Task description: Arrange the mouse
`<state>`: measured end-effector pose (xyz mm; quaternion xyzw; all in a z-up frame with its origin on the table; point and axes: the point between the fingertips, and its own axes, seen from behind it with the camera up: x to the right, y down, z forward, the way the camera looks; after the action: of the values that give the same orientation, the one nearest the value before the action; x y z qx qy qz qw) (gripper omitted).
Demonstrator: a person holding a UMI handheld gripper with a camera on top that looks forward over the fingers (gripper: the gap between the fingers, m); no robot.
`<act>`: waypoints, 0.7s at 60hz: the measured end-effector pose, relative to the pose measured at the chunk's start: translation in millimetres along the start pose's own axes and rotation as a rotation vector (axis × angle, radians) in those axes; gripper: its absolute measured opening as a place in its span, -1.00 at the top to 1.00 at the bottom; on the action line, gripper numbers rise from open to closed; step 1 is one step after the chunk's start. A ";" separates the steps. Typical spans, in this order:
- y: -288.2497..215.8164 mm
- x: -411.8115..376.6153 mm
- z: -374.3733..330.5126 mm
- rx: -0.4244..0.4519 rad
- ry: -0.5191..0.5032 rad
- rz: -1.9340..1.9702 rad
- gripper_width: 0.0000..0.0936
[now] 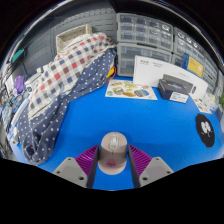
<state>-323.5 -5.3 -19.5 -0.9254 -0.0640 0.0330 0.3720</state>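
A beige computer mouse [113,150] with a pinkish mark on its near end sits between my two fingers, over the blue table top [150,125]. My gripper [113,160] is shut on the mouse. Both fingers press its sides, and the magenta pads [88,157] show on either side of it. The mouse's underside and front are hidden from me.
A heap of checked and star-patterned cloth [60,85] lies along the left of the table. A flat leaflet [130,90] and a white box [170,78] stand beyond the fingers. A black round thing [205,130] lies at the right. Drawer units [150,35] line the back.
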 end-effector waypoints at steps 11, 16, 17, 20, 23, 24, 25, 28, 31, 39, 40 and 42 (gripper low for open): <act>0.3 4.7 0.1 -0.005 -0.004 0.023 0.23; 1.4 3.9 0.0 -0.006 -0.015 0.008 0.38; 1.1 4.8 -0.1 -0.011 -0.023 0.008 0.38; 1.4 3.7 -0.1 -0.013 -0.040 -0.001 0.38; 0.2 3.4 -0.5 -0.028 -0.070 -0.007 0.38; -0.3 3.3 -1.4 -0.034 -0.081 -0.007 0.38; -1.9 3.8 -3.3 -0.036 -0.094 -0.014 0.38; -14.5 13.4 -14.5 -0.017 -0.115 -0.042 0.38; -36.8 30.0 -33.4 0.022 -0.133 -0.063 0.38; -124.9 108.3 -99.9 0.206 -0.115 -0.082 0.38; -135.2 120.4 -108.6 0.225 -0.109 -0.082 0.37; -155.1 145.1 -125.5 0.265 -0.097 -0.087 0.37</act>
<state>-180.9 40.4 176.5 -0.8619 -0.1170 0.0695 0.4885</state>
